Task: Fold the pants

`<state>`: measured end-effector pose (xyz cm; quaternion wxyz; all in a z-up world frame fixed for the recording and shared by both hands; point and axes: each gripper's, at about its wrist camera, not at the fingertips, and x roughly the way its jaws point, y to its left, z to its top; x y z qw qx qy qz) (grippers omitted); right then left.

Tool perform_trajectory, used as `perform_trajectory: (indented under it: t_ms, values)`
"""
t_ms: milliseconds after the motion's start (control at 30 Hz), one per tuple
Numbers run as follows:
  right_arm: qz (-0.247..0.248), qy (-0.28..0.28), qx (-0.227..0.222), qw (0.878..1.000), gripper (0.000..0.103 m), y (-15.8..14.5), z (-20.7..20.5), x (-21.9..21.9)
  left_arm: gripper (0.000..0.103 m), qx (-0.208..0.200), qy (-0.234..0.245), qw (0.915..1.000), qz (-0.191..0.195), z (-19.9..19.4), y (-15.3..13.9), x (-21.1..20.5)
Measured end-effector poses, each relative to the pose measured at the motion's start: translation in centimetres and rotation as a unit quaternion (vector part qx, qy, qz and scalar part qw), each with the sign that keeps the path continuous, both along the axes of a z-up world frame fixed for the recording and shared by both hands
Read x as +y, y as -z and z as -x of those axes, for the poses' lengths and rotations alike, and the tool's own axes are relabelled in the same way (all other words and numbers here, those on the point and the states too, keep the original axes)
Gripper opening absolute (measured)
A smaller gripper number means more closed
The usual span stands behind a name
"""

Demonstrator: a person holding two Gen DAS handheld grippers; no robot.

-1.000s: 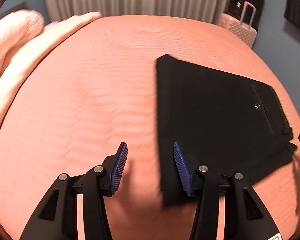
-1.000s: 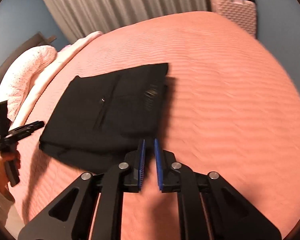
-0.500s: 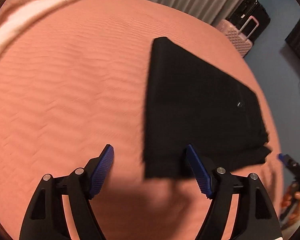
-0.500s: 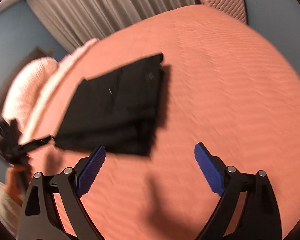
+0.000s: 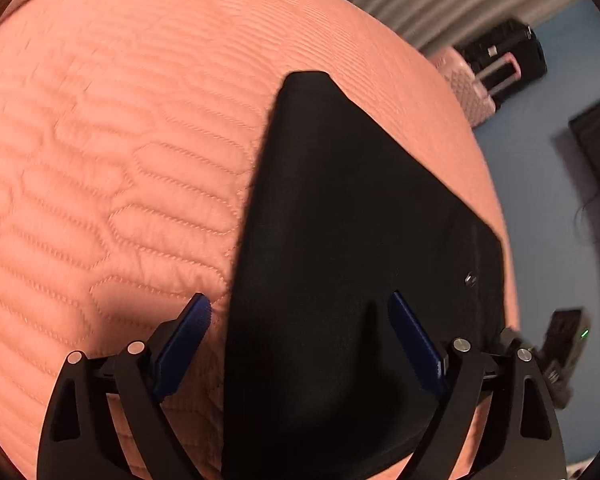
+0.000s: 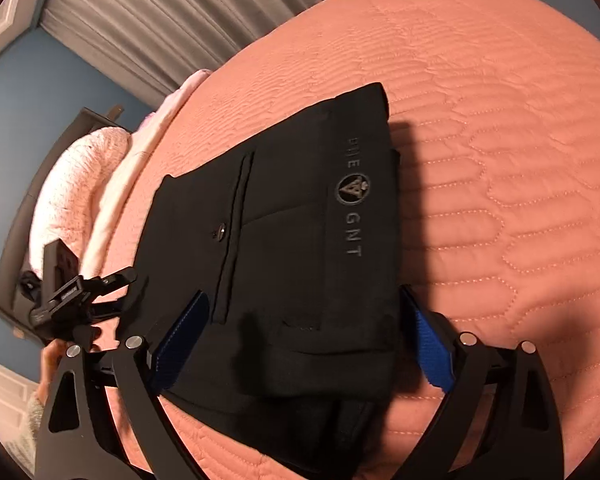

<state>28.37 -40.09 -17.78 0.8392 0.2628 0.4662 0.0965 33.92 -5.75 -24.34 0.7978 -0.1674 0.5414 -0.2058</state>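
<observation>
The black pants (image 5: 340,248) lie folded into a flat stack on the salmon quilted bed (image 5: 112,168). My left gripper (image 5: 300,320) is open, low over the stack's near left edge; one blue pad is over the quilt, the other over the cloth. In the right wrist view the pants (image 6: 284,240) show a back pocket with a button and a grey printed waistband. My right gripper (image 6: 304,332) is open wide, its jaws straddling the stack's near waistband end. The left gripper (image 6: 76,296) shows at the left there, the right one (image 5: 556,348) at the far right in the left view.
Pink pillows and blanket (image 6: 80,200) lie at the bed's head by a dark headboard. Grey curtains (image 6: 152,12) hang behind. A pink suitcase (image 5: 464,88) and a black one (image 5: 508,56) stand beyond the bed's far edge, by a blue wall.
Both grippers have dropped close to the pants. The right gripper went from nearly shut to wide open, and the left opened wider. The pants have not moved.
</observation>
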Motion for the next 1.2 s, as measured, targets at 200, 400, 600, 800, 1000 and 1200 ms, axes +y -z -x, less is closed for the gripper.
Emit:
perform_trajectory:
  t_ms: [200, 400, 600, 800, 1000, 1200]
  values:
    - [0.054, -0.026, 0.002, 0.998, 0.08, -0.5, -0.4, 2.2, 0.06, -0.057, 0.041, 0.991, -0.114, 0.7, -0.8, -4.1]
    - [0.095, -0.023, 0.005, 0.995, 0.051, -0.6, -0.2, 2.3, 0.037, -0.064, 0.052, 0.9876, -0.133, 0.5, -1.4, -5.5]
    - [0.1, -0.02, -0.011, 0.995, 0.026, -2.4, -0.1, 2.3, 0.015, -0.066, 0.035, 0.9912, -0.109, 0.5, -2.1, -5.2]
    - [0.099, -0.043, -0.038, 0.993, 0.021, -6.5, 0.5, 3.4, 0.009, -0.103, 0.037, 0.9907, -0.081, 2.5, -6.2, -4.7]
    - [0.089, -0.065, -0.045, 0.993, 0.02, -10.9, 6.2, 4.2, 0.007, -0.112, 0.072, 0.9867, -0.093, 8.0, -10.3, -3.9]
    - [0.091, -0.076, -0.011, 0.993, 0.02, -9.4, 17.4, 5.8, 0.008, -0.083, 0.091, 0.9874, -0.099, 18.4, -8.0, -0.7]
